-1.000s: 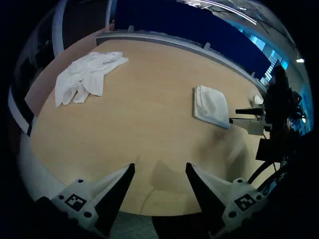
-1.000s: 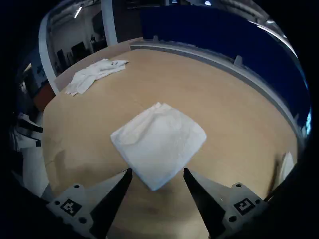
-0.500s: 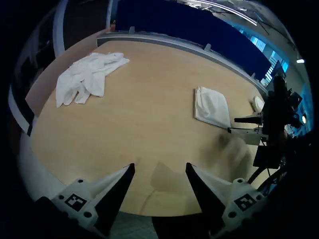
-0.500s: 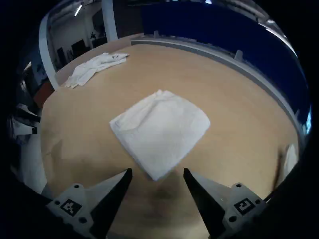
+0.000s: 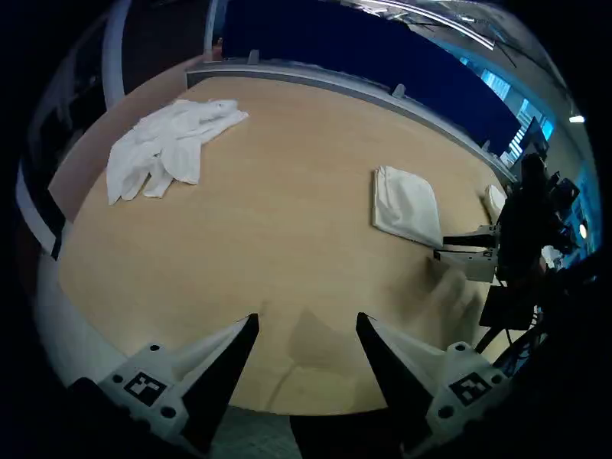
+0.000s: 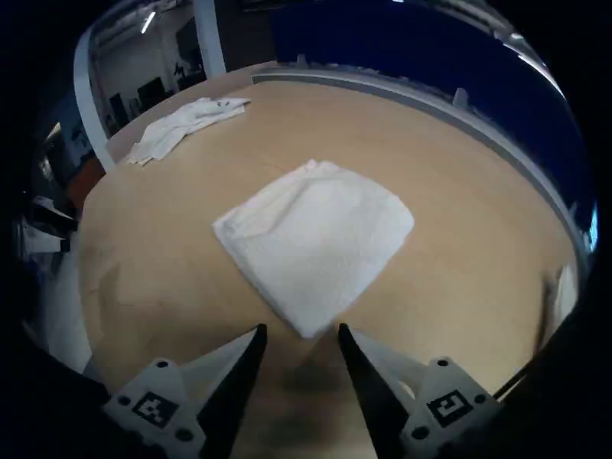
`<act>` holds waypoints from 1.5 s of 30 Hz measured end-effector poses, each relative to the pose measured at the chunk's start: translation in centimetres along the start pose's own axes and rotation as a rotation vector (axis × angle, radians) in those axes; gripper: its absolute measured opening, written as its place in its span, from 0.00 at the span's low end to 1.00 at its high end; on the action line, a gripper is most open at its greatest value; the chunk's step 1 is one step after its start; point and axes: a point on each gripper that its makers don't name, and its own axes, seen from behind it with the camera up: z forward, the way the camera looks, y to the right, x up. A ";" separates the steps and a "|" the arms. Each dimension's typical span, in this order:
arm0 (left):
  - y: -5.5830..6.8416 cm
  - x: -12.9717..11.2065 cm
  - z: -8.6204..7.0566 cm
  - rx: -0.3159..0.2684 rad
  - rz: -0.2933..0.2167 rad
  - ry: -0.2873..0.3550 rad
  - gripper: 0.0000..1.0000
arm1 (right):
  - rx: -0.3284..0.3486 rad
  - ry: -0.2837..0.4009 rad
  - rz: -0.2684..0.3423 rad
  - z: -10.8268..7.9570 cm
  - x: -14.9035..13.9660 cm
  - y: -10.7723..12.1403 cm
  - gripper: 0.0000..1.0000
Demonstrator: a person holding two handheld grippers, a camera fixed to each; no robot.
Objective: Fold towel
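Note:
A folded white towel [image 6: 317, 237] lies flat on the wooden table [image 6: 459, 199], its near corner just in front of the gap between my right gripper's fingertips. My right gripper [image 6: 301, 329] is open and holds nothing, its jaws a moderate gap apart. In the left gripper view the same folded towel [image 5: 404, 205] lies at the right of the table, and the right gripper [image 5: 440, 248] hovers at its near edge, held by a person's dark-sleeved hand. My left gripper [image 5: 306, 317] stands open over bare wood near the table's front edge, far from the towel.
A crumpled heap of white towels [image 5: 172, 145] lies at the table's far left corner; it is the same heap of towels [image 6: 183, 126] in the right gripper view. A small white item [image 5: 496, 200] sits at the right edge. A blue partition [image 5: 344, 38] backs the table.
My right gripper's jaws have narrowed, and the gripper has moved slightly forward towards the towel's near corner. The left gripper has not moved.

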 end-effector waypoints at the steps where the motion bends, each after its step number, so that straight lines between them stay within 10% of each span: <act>1: 0.0 0.0 0.0 0.000 -0.001 0.000 0.95 | -0.004 0.001 0.002 0.1 0.0 0.1 0.61; 17: 0.2 0.0 -0.2 -0.006 -0.006 0.001 0.95 | -0.028 0.002 0.020 0.6 0.4 0.8 0.08; 30: 0.4 -0.2 -0.2 -0.006 -0.006 0.001 0.95 | -0.021 0.036 -0.003 -0.8 1.7 1.0 0.05; 45: 1.3 1.0 -0.3 -0.023 -0.006 0.030 0.95 | 0.009 0.203 -0.109 -6.8 12.9 0.8 0.05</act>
